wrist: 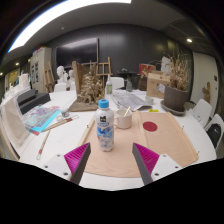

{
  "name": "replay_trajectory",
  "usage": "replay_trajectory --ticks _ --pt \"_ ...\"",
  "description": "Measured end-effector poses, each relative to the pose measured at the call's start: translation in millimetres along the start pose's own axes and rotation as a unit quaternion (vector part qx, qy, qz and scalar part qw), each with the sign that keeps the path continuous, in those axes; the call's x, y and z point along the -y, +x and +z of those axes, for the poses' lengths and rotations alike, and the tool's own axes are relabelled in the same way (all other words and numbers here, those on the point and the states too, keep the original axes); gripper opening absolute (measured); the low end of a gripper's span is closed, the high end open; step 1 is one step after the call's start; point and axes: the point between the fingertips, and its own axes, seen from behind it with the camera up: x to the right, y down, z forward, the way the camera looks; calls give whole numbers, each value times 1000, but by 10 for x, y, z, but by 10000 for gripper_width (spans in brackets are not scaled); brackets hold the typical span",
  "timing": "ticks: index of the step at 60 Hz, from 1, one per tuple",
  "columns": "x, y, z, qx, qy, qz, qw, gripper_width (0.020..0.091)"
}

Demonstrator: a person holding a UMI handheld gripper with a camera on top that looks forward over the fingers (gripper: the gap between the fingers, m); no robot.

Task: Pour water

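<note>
Two fingers of the gripper (111,163) stand apart, empty, aimed at the bottle (105,128) just ahead at frame centre; cup (123,119) waits beside it on the tabletop (180,150).

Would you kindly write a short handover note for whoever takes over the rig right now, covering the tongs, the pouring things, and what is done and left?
Tongs: open, empty, touching nothing.
Water bottle: upright on the tan mat, just ahead of the tongs and a little toward the left finger, cap on, not between the fingers.
Cup: stands on the mat just beyond and to the right of the bottle; its contents cannot be seen.
Done: nothing yet; the bottle is not gripped.
Left: move the tongs forward around the bottle, grip it, lift, and pour into the cup. The cap looks in place, so check that first.
</note>
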Motion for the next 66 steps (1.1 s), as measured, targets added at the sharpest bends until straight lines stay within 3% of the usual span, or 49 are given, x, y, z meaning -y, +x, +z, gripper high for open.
replay_trajectory --ticks 11,18,22,27,32,40,54,66 --pt "125 -223 855 -25 40 -2 999 857" --pt "121 -191 1288 -45 44 6 998 842" --pt "132 -199 1454 -42 47 10 998 757" --pt "184 -171 1542 -45 56 9 997 519" --pt "194 -186 1574 -44 60 2 997 487" --pt "174 -163 1531 -57 55 -13 997 376" --pt "662 -475 1441 -33 70 3 997 359" --pt "1513 -935 1542 73 97 252 960 357"
